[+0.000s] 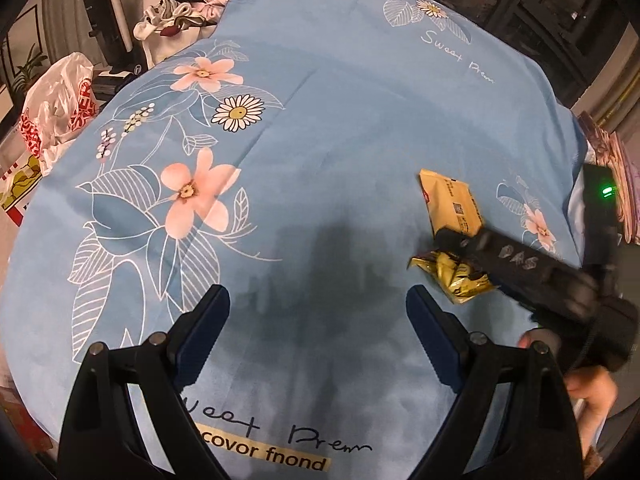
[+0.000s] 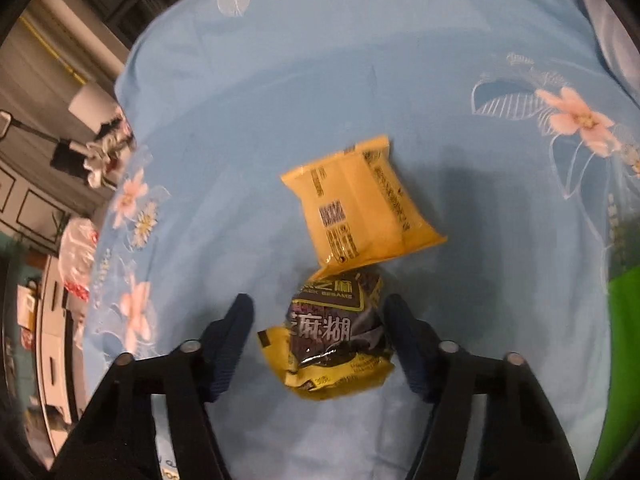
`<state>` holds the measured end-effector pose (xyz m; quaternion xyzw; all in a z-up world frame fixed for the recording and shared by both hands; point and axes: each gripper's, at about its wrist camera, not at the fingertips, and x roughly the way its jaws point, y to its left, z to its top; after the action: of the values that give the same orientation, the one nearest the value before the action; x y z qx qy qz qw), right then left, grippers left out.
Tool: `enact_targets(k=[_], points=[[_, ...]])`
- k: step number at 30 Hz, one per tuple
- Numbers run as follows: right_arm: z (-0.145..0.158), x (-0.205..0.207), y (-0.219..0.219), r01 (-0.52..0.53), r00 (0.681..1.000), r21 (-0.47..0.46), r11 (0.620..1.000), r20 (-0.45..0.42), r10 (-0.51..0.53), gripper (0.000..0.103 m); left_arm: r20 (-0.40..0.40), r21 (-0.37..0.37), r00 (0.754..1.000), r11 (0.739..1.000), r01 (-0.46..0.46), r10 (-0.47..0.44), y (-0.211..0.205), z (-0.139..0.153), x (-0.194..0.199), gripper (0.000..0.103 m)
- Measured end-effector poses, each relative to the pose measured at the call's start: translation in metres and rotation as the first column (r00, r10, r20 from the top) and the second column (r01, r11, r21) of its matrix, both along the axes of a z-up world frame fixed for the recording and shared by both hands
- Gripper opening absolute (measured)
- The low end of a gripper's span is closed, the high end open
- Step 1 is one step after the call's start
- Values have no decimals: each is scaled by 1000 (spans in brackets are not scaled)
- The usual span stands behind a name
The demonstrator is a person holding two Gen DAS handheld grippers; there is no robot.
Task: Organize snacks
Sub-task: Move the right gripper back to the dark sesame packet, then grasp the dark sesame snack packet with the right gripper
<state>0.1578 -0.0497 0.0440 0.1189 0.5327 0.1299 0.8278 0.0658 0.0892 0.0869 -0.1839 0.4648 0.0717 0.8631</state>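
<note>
A yellow snack packet [image 2: 360, 208] lies on the blue flowered cloth [image 2: 240, 120]. A black-and-gold sesame packet [image 2: 332, 340] lies just in front of it, its top edge under the yellow packet's corner. My right gripper [image 2: 318, 320] is open, and the sesame packet sits between its two fingers, the right finger close to its edge. In the left wrist view both packets show at the right, the yellow one [image 1: 450, 208] and the gold one [image 1: 452, 276], with the right gripper's black body over them. My left gripper [image 1: 318, 308] is open and empty above bare cloth.
The cloth [image 1: 320, 140] covers a table. Beyond its far left edge are a red-and-white plastic bag [image 1: 56, 108], white bags [image 1: 176, 16] and a black device [image 1: 106, 20]. A green surface [image 2: 624, 360] is at the right edge.
</note>
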Motion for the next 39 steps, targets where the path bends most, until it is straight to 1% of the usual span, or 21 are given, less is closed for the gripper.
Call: enact_targets(k=[1, 2, 5, 9, 13, 16, 19, 22, 23, 24, 25, 27, 29, 33, 35, 37, 39], points=[[-4, 1, -2, 12, 1000, -14, 1000, -6, -13, 51, 1, -3, 1000, 1000, -2, 2, 1, 0, 0, 90], [-6, 0, -4, 17, 1000, -17, 1000, -7, -17, 49, 3, -9, 1000, 1000, -4, 4, 1, 0, 1, 90], [-4, -3, -13, 8, 1000, 14, 1000, 2, -8, 46, 4, -22, 1000, 1000, 0, 0, 0, 0, 1, 90], [6, -25, -29, -23, 999, 27, 999, 29, 22, 45, 9, -17, 1000, 1000, 18, -18, -5, 1, 0, 90], [21, -58, -52, -23, 998, 65, 998, 54, 20, 45, 7, -26, 999, 998, 54, -54, -15, 0, 0, 90], [23, -85, -62, -36, 999, 36, 999, 39, 35, 45, 3, -31, 996, 995, 92, -92, -25, -1, 1, 90], [20, -104, -68, -36, 999, 22, 999, 12, 36, 45, -2, -15, 992, 992, 125, -125, -37, -3, 0, 90], [16, -116, -82, -20, 999, 24, 1000, 28, 19, 45, -20, -12, 986, 986, 163, -164, -51, -8, -2, 90], [16, -118, -89, -14, 999, 37, 999, 32, 13, 47, -37, -21, 982, 983, 183, -184, -56, -12, -2, 90], [16, -119, -94, -4, 999, 56, 998, 33, 2, 52, -48, -30, 980, 981, 194, -195, -59, -14, -3, 90], [18, -118, -102, 15, 999, 88, 996, 32, -18, 55, -58, -48, 976, 977, 208, -211, -63, -17, -3, 90], [25, -119, -115, 42, 998, 135, 990, 47, -49, 61, -63, -88, 969, 968, 234, -240, -69, -19, -5, 90], [31, -119, -122, 57, 995, 152, 987, 70, -68, 61, -65, -138, 956, 951, 276, -287, -77, -20, -6, 90], [30, -117, -131, 65, 996, 185, 981, 50, -76, 61, -66, -229, 920, 903, 363, -386, -94, -24, -9, 89], [25, -115, -135, 55, 998, 220, 974, 22, -61, 61, -72, -249, 904, 885, 394, -422, -104, -27, -11, 87], [19, -115, -137, 54, 999, 240, 969, -6, -54, 61, -86, -260, 891, 873, 413, -446, -114, -31, -13, 84], [15, -114, -135, 53, 999, 238, 970, -25, -48, 61, -86, -265, 876, 859, 438, -474, -122, -33, -16, 83]])
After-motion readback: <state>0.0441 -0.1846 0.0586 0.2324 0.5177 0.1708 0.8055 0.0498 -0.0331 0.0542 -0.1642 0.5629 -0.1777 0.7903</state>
